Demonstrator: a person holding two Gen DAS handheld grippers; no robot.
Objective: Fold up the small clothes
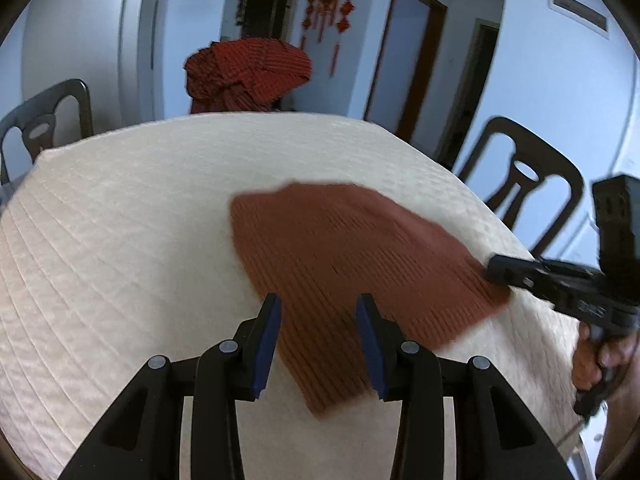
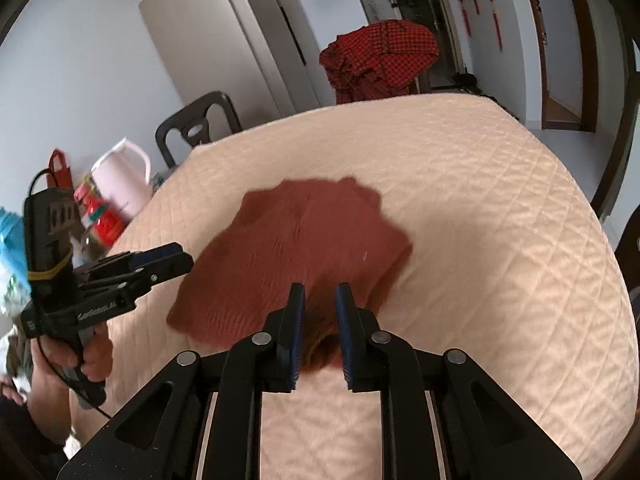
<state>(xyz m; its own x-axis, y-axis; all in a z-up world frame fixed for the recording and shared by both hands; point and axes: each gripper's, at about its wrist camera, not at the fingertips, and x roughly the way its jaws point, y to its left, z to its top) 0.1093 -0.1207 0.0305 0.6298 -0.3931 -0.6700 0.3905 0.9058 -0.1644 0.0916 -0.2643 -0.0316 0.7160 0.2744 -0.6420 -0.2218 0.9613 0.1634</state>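
The rust-brown knitted garment [image 1: 344, 256] lies spread and blurred on the cream quilted table cover [image 1: 120, 240], toward the near right part of the table in the left wrist view and near the middle of it in the right wrist view [image 2: 296, 256]. The left gripper [image 1: 318, 340] hangs over the garment's near edge with its blue-padded jaws standing apart, the knit showing between them but neither pad pressing on it. The right gripper [image 2: 318, 332] has its jaws drawn close with a narrow gap left between the pads — a fold of the garment's near edge sits in that gap, though whether the pads actually pinch it cannot be told. In the left view that gripper [image 1: 496, 270] reaches in from the right, its tip at the garment's right edge, held by a hand [image 1: 596, 360]. Behind the table stand dark chairs [image 1: 524, 196] and a chair draped in red checked cloth [image 1: 248, 72]; red hanging ornaments [image 1: 328, 8] are on the far wall. At the left in the right view are a pink kettle [image 2: 120, 176] and a red bag [image 2: 60, 172].
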